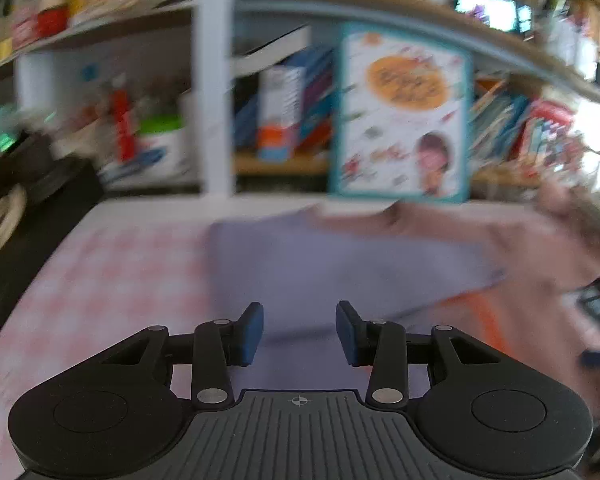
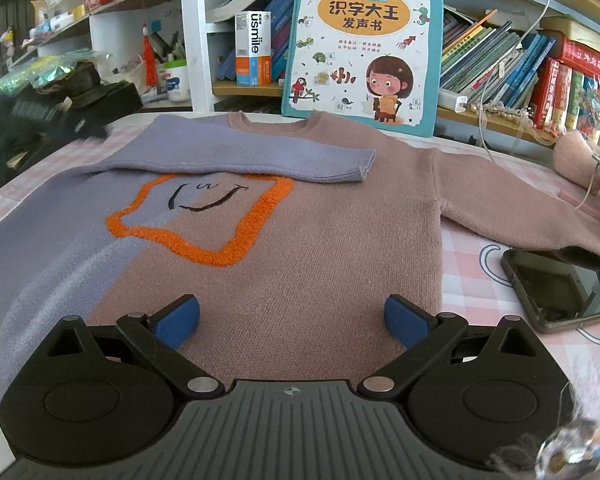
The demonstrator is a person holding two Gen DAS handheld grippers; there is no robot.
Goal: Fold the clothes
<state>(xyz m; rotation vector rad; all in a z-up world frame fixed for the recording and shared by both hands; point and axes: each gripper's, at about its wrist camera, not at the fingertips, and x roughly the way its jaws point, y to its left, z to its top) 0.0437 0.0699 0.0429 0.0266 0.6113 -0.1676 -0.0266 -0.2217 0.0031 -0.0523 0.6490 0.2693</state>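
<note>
Two hand-held grippers, left hand-held gripper [image 1: 299, 332] and right hand-held gripper [image 2: 292, 322], gape over one sweater [image 2: 320, 240].

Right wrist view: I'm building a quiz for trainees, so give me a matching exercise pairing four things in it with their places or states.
Things:
1. purple knitted sleeve
2. pink knitted sleeve
3. dark flat phone
4. teal-bordered children's book

Places or states:
A. stretched out sideways on the checked tablecloth
B. upright against the shelves
C. folded across the sweater's chest
D. lying flat beside the sweater's hem

Pairs: 1-C, 2-A, 3-D, 4-B
</note>
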